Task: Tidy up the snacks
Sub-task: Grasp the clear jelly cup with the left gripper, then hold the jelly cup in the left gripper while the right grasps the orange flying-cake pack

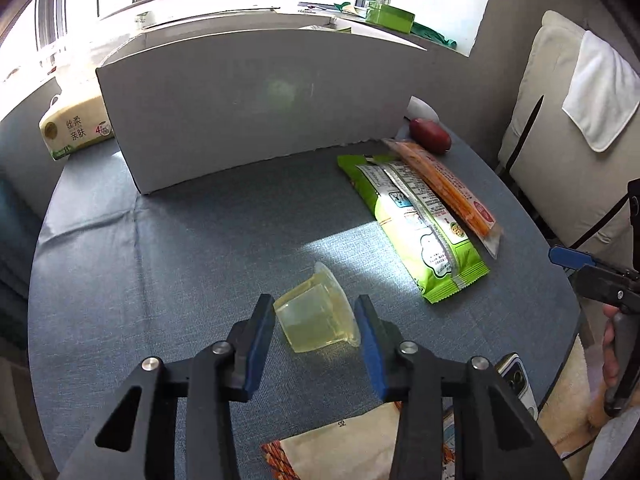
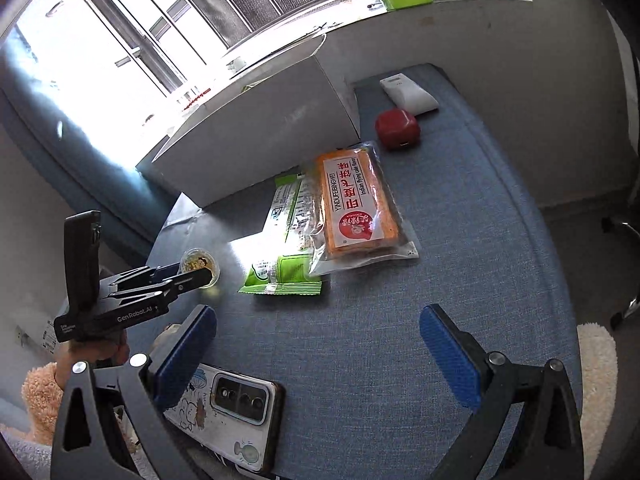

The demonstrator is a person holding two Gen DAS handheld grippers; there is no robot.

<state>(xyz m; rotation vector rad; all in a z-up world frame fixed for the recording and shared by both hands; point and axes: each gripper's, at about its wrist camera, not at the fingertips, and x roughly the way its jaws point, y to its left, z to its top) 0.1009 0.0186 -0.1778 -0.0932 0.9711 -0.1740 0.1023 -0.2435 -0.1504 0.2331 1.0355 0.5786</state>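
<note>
Both tools gape: left tool (image 1: 316, 322) straddles jelly cup (image 1: 318, 316), right tool (image 2: 318, 360) half-hides phone (image 2: 236, 412)

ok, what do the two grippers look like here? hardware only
Both match. The left gripper has black angular linkage arms with triangular cutouts, silver pivot bolts and blue textured finger pads. From the right wrist view its black body reads "GenRobot.AI" in white, with a black upright block mounted on top. The right gripper shows the same black arms, silver bolts and blue pads. No sleeves visible.

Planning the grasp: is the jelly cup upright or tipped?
Tipped: the jelly cup lies on its side on the tablecloth, rim facing away.
</note>
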